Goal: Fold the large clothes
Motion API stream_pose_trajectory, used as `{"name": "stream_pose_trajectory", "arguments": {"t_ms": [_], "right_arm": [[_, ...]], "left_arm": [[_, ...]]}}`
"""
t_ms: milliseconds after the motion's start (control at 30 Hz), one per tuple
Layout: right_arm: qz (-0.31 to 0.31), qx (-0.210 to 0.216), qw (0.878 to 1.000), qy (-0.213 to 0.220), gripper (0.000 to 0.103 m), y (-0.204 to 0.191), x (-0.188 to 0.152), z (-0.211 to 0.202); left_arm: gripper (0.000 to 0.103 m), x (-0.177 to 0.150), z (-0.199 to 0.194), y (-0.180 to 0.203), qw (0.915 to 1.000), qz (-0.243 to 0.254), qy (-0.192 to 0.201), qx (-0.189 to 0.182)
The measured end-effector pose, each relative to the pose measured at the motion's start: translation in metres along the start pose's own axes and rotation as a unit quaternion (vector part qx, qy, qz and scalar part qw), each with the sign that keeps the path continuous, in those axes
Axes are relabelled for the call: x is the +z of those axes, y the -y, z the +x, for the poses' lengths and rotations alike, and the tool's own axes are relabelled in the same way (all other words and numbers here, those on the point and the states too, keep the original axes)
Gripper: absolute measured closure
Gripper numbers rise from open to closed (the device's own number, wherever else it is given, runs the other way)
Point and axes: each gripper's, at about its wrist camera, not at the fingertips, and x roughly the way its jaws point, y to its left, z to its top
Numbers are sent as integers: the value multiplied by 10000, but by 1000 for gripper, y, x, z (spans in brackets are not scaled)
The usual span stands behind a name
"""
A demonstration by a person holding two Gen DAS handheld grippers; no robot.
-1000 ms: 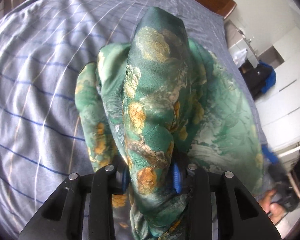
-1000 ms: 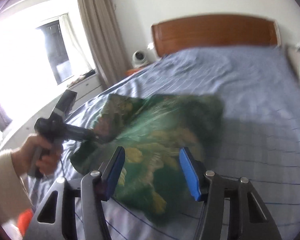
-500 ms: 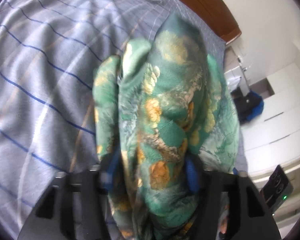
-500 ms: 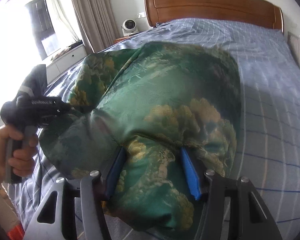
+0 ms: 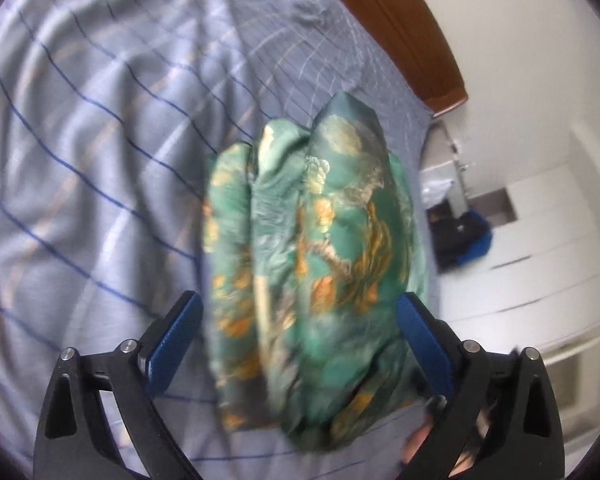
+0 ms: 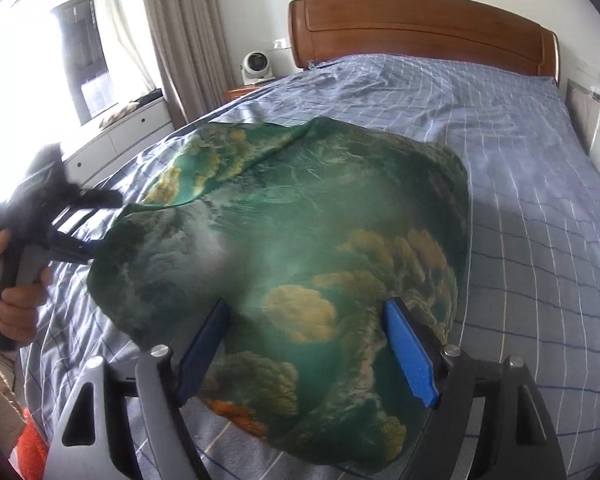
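A large green garment with gold cloud print (image 6: 308, 240) lies in a folded heap on the blue striped bed (image 6: 520, 160). In the left wrist view the garment (image 5: 312, 264) is blurred and bunched between my open jaws. My left gripper (image 5: 298, 328) is open with its blue pads apart on either side of the cloth. It also shows in the right wrist view (image 6: 80, 224), open at the garment's left edge. My right gripper (image 6: 306, 348) is open, its pads straddling the garment's near edge.
A wooden headboard (image 6: 420, 32) stands at the far end of the bed. A small fan (image 6: 256, 66) sits on a nightstand beside curtains. White drawers (image 5: 540, 272) and a dark bag (image 5: 460, 236) stand past the bed's right side.
Both grippers opened and let go of the garment. The cloth dropped and spread flatter on the bed.
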Motion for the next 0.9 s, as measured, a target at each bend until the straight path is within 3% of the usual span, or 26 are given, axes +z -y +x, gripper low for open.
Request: {"name": "stream_pose_trajectory", "arguments": {"t_ms": [167,267,433,500,567,633,700,767,833,900], "right_arm": [[-688,-274,9971,-178,19,-23,-2,5],[-977,-406,9940,-273,16,-32,-6,14],[-1361,-638,9879,-374,10,-43,-15,26],[-1305,-517,9895,-332,11,-39,-12,17],[-762,82,9967,-263,12,-15,-2,-4],[143,774,9969,-40,12,25,10,-31],[892,1002,9907,204,9,69,18,-47],[1586,1069,9813,228,4,114,21,-43],[2247,1149,9675,-146,4,154,16,-14],[2936,1761,9369,-704,4,177,-1,35]], "left_arm": [[5,10,23,-18,9987,-499,-41,-49],[0,6,38,-23,9986,-377,-181,334],[0,5,56,-27,9986,-322,-172,375],[0,3,61,-24,9982,-147,-160,554],[2,1,65,-18,9968,55,-173,773],[22,-2,67,-12,9960,274,-222,826],[31,1,71,-11,9960,267,-297,803],[37,6,78,-6,9953,314,-370,832],[41,8,81,-2,9952,331,-408,821],[44,9,83,1,9958,306,-419,754]]}}
